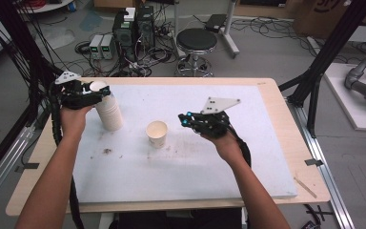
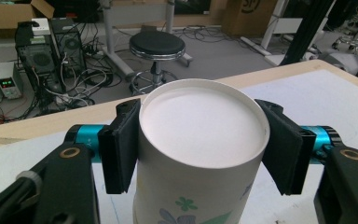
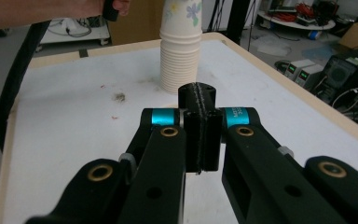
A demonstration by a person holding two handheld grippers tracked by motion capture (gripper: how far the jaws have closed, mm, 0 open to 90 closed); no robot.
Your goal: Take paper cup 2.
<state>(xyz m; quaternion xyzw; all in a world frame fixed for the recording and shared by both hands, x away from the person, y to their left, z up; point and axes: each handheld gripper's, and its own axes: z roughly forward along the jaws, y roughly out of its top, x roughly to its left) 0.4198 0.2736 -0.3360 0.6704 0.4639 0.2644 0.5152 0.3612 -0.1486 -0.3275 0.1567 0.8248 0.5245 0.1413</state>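
Cups make up the whole job on the white table (image 1: 181, 167): one tall stack of paper cups (image 1: 108, 110) stands toward ten o'clock, and one single paper cup (image 1: 157, 133) sits upright near the centre, well apart from it. At the stack, the left gripper (image 1: 97, 95) has its two pads pressed on the top cup's sides just under the rim. At about three o'clock from the single cup, the right gripper (image 1: 187, 119) hangs clear, its jaws closed flat together on nothing.

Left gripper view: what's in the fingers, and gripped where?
The left gripper holds the top white paper cup of the cup stack, fingers pressed on opposite sides just below its rim. The right gripper is shut on nothing.
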